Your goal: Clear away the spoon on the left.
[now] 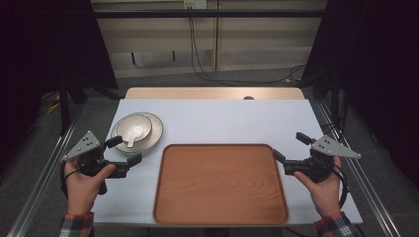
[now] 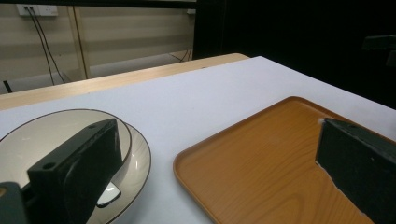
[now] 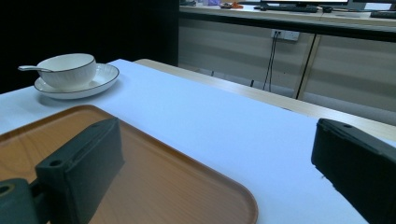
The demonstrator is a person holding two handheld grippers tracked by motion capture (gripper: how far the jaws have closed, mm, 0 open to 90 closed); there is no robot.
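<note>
Tray (image 1: 220,183), wooden and bare, lies at the near middle of the white worktop (image 1: 232,121). Plate (image 1: 154,136) with bowl (image 1: 133,126) and spoon (image 1: 132,141) sits at far left. Left hand-held gripper (image 1: 123,150) and right hand-held gripper (image 1: 290,146) flank the tray, jaws apart, gripping nothing.

Spread black fingers (image 2: 74,168) frame a plated bowl (image 2: 70,135) beside a wooden tray (image 2: 252,158).
</note>
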